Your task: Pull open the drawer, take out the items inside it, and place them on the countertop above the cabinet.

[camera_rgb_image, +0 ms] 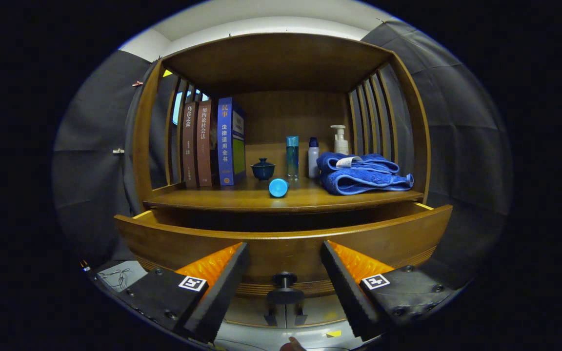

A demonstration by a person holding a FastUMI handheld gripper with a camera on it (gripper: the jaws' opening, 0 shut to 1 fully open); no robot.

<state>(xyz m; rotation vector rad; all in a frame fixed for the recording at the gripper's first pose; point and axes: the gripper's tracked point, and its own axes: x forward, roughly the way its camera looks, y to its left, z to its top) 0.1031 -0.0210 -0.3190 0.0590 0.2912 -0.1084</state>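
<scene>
The wooden drawer (281, 246) stands pulled out below the countertop (242, 199) of the cabinet; its inside is hidden behind its front panel. Its dark round knob (285, 287) sits between my fingers, untouched. My gripper (285, 253) is open, its fingers level with the drawer front and spread wide to either side of the knob. On the countertop lie a blue cylinder on its side (278, 187) and a folded blue towel (363, 173).
On the shelf stand three books (211, 142) at the left, a small dark lidded cup (263, 168), a teal bottle (291, 156), a white bottle with a blue cap (313, 157) and a pump bottle (340, 139). Slatted wooden sides flank the shelf.
</scene>
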